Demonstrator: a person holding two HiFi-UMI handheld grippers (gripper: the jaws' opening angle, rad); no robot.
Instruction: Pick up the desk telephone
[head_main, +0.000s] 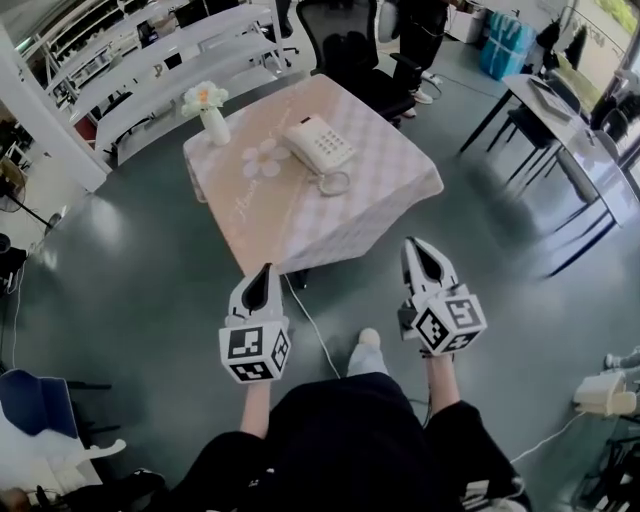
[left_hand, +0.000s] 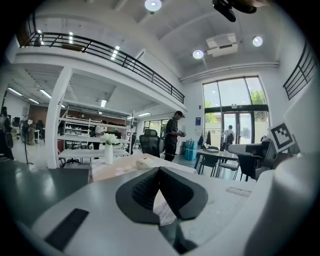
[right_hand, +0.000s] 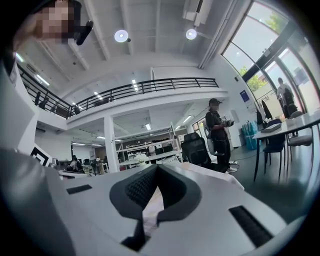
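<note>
A white desk telephone (head_main: 320, 145) with its handset and coiled cord lies on a small table with a pale checked cloth (head_main: 385, 195). In the left gripper view the telephone (left_hand: 146, 162) shows low on the tabletop ahead. My left gripper (head_main: 264, 272) hangs in the air short of the table's near edge, shut with nothing in it. Over to the right, my right gripper (head_main: 416, 243) is also shut and empty, close to the table's near corner. Both point toward the table.
A white vase with flowers (head_main: 210, 110) and a flower-shaped mat (head_main: 262, 160) sit left of the telephone. A black office chair (head_main: 350, 45) stands behind the table. A person (left_hand: 172, 135) stands beyond it. Desks and chairs (head_main: 560, 130) fill the right side. A cable (head_main: 315, 330) runs across the floor.
</note>
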